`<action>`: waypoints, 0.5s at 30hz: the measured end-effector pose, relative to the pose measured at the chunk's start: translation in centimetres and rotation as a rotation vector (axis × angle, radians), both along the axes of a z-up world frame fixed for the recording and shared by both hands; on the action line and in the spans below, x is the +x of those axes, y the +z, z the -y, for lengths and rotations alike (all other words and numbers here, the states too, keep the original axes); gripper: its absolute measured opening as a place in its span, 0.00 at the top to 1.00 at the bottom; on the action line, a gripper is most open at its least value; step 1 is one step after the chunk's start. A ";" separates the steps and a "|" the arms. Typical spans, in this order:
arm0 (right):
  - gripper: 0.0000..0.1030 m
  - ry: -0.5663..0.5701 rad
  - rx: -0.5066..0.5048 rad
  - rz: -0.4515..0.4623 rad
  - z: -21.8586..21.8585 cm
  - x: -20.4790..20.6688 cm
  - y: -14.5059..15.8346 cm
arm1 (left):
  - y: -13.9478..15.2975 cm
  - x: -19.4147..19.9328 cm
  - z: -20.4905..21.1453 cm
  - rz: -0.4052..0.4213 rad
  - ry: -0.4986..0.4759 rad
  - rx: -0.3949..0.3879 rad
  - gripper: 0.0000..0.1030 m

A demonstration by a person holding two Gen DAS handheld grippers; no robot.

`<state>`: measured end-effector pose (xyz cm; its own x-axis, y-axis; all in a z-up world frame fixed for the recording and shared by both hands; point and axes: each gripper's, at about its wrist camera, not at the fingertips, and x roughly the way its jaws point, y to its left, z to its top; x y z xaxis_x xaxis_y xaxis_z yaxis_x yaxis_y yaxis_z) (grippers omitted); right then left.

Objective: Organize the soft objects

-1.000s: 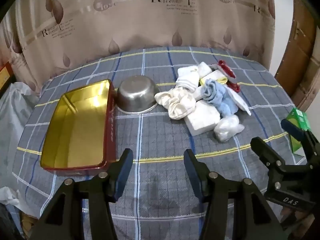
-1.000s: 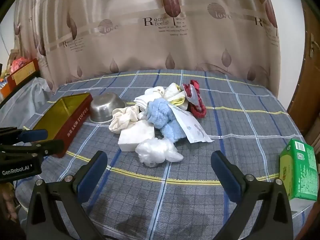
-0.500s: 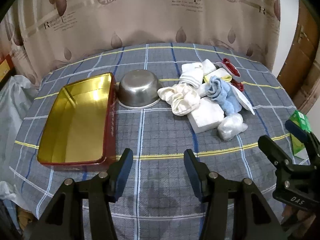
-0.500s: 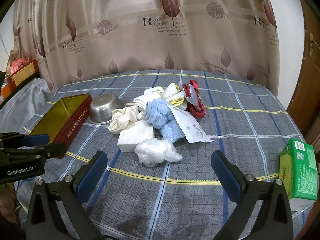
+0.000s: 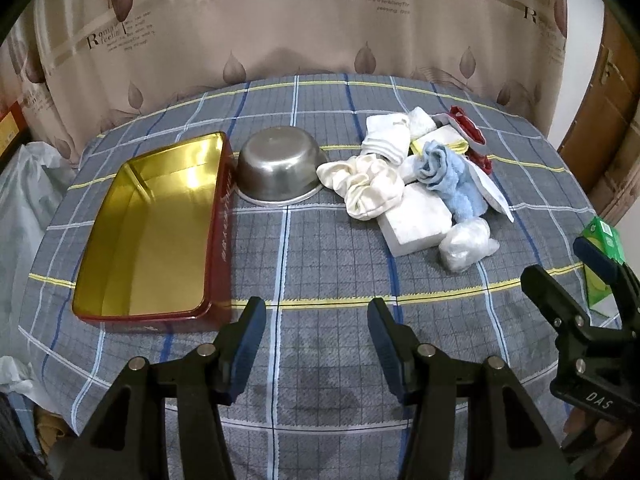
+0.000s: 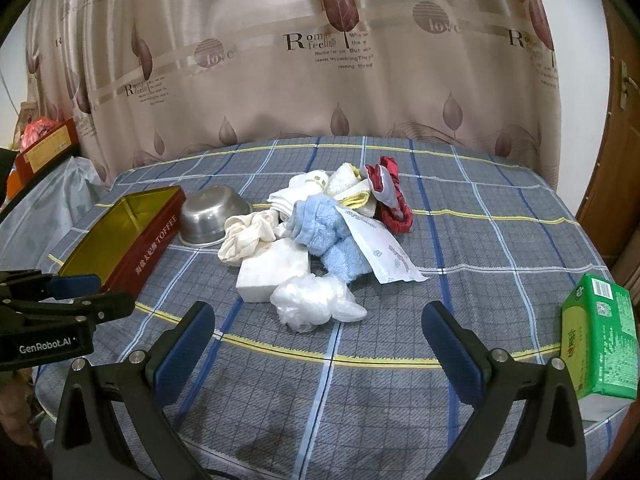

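Observation:
A pile of soft things lies mid-table: a blue towel (image 6: pixel 332 236), a cream scrunchie (image 6: pixel 244 236), a white foam block (image 6: pixel 272 270), a crumpled clear plastic bag (image 6: pixel 314 304), white socks (image 6: pixel 298 194), a red cloth (image 6: pixel 394 200) and a printed packet (image 6: pixel 378 250). The pile also shows in the left wrist view, with the blue towel (image 5: pixel 450 182) and scrunchie (image 5: pixel 366 186). My left gripper (image 5: pixel 316 330) is open and empty, near the table's front. My right gripper (image 6: pixel 320 338) is open and empty, just in front of the plastic bag.
An open red tin with a gold inside (image 5: pixel 148 232) sits at the left, a steel bowl (image 5: pixel 278 168) beside it. A green tissue pack (image 6: pixel 600 340) lies at the right edge. A curtain hangs behind the checked tablecloth (image 6: pixel 460 240).
The left wrist view has shifted so the tin and pile sit further right and lower. The right gripper has hardly moved. Both stay open.

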<state>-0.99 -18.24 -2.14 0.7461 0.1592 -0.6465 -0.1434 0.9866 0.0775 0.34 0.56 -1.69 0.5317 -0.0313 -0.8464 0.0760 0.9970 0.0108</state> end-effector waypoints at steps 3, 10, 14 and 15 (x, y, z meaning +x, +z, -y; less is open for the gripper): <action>0.00 0.000 0.001 -0.001 0.0 0.0 0.0 | -0.1 0.0 0.0 -0.002 -0.003 0.002 0.47; 0.01 0.001 0.003 -0.003 0.0 0.1 0.0 | 0.1 -0.1 0.1 0.015 -0.005 0.003 0.47; 0.01 0.001 0.002 -0.003 0.0 0.0 0.0 | 0.1 0.0 0.1 0.010 -0.003 0.006 0.47; 0.00 0.001 0.003 -0.003 0.0 0.0 0.0 | 0.1 0.0 0.1 0.010 -0.003 0.008 0.47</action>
